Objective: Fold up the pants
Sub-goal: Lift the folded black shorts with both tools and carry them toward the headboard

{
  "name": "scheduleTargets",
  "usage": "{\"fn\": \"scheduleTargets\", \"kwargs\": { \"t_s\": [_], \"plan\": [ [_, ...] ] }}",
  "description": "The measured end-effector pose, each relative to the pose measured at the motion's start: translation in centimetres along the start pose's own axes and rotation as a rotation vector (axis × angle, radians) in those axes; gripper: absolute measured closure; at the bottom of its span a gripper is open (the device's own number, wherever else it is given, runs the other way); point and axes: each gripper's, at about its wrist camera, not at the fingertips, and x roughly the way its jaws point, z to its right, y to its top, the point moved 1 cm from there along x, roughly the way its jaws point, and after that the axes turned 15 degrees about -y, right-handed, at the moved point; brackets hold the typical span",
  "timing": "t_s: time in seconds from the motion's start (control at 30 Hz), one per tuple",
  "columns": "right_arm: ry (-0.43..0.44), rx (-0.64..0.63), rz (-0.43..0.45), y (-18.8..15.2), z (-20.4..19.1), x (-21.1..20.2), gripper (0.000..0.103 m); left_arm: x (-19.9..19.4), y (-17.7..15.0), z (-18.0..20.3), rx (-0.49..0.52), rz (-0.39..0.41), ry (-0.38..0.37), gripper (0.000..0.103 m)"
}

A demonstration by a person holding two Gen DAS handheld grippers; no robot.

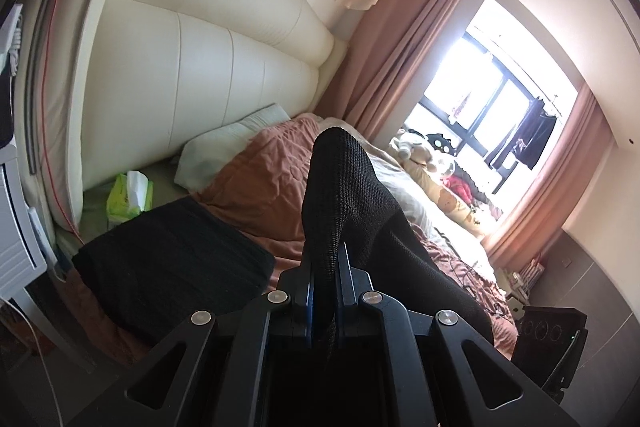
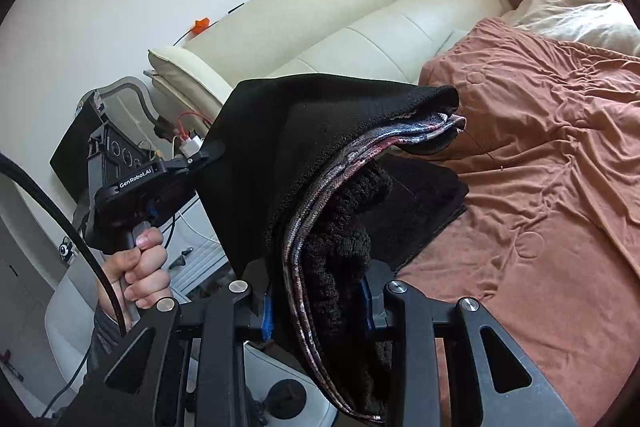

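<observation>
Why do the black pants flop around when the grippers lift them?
The black pants are probably soft and floppy: they droop over the right gripper in loose folds. They look thick and knitted, so likely a bit heavy and not slippery. The left gripper pinches only a thin edge, which bends easily.
</observation>
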Motion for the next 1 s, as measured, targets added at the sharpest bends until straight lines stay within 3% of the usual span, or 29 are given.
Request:
{"fn": "scheduleTargets", "kwargs": {
  "t_s": [0.37, 0.6, 1.0],
  "plan": [
    [0.088, -0.029, -0.037, 2.2, -2.8, 9.8, 0.074, 0.5, 3.7, -5.2, 0.021, 0.03, 0.112, 0.096],
    [0.118, -0.001, -0.06, 3.2, -3.6, 16.1, 0.074, 2.3, 5.6, -8.3, 0.015, 0.013, 0.144, 0.096],
    [0.192, 0.078, -0.101, 3.5, -5.5, 23.9, 0.074, 3.6, 8.0, -12.1, 0.018, -0.034, 0.294, 0.096]
  ]
}}
